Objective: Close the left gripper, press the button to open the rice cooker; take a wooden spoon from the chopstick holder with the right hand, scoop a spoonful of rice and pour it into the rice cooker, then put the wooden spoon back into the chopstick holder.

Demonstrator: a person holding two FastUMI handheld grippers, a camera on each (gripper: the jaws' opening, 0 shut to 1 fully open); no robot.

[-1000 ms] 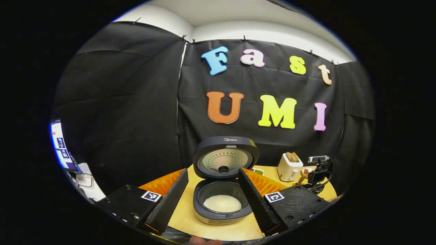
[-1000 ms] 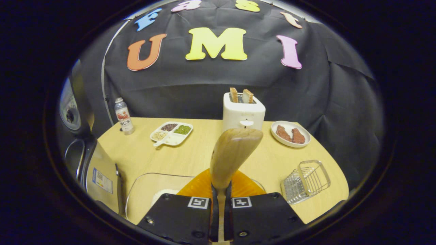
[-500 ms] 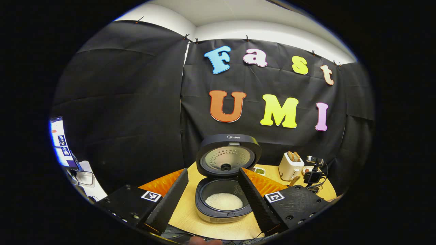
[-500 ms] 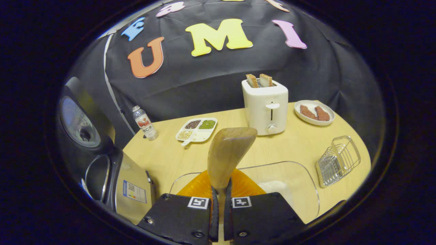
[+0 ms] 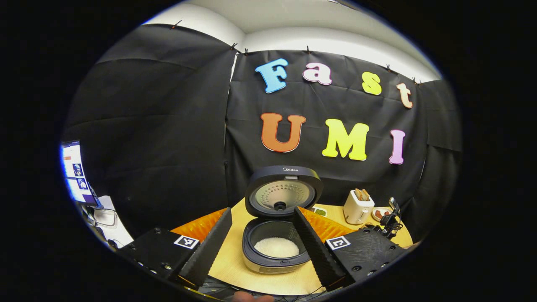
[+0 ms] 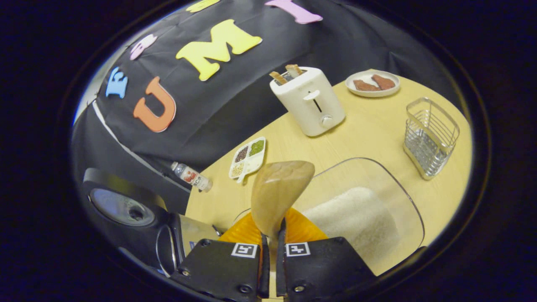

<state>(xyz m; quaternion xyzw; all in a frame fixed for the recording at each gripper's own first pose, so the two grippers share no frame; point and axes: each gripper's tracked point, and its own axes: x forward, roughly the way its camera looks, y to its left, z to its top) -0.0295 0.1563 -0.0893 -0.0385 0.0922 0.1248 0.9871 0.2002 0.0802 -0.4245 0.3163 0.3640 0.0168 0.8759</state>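
The rice cooker (image 5: 275,256) stands open on the wooden table, lid (image 5: 283,191) upright, white rice in its pot. My left gripper (image 5: 262,212) hovers in front of it, open, its fingers framing the cooker with nothing between them. My right gripper (image 6: 272,235) is shut on the handle of the wooden spoon (image 6: 279,195), whose bowl points forward over the near left rim of a clear container of rice (image 6: 361,214). The wire chopstick holder (image 6: 430,136) stands to the right beyond that container. The cooker (image 6: 126,209) is at the lower left of the right gripper view.
A white toaster (image 6: 308,100) with two bread slices, a plate (image 6: 372,84) of brown food, a divided tray (image 6: 247,157) of beans and a small bottle (image 6: 193,176) line the table's far side. A lit screen (image 5: 75,176) stands off the table at left.
The right gripper has rolled and swung with the spoon, so the rice container now lies right beside the spoon's bowl and the holder sits higher. The left gripper has barely shifted.
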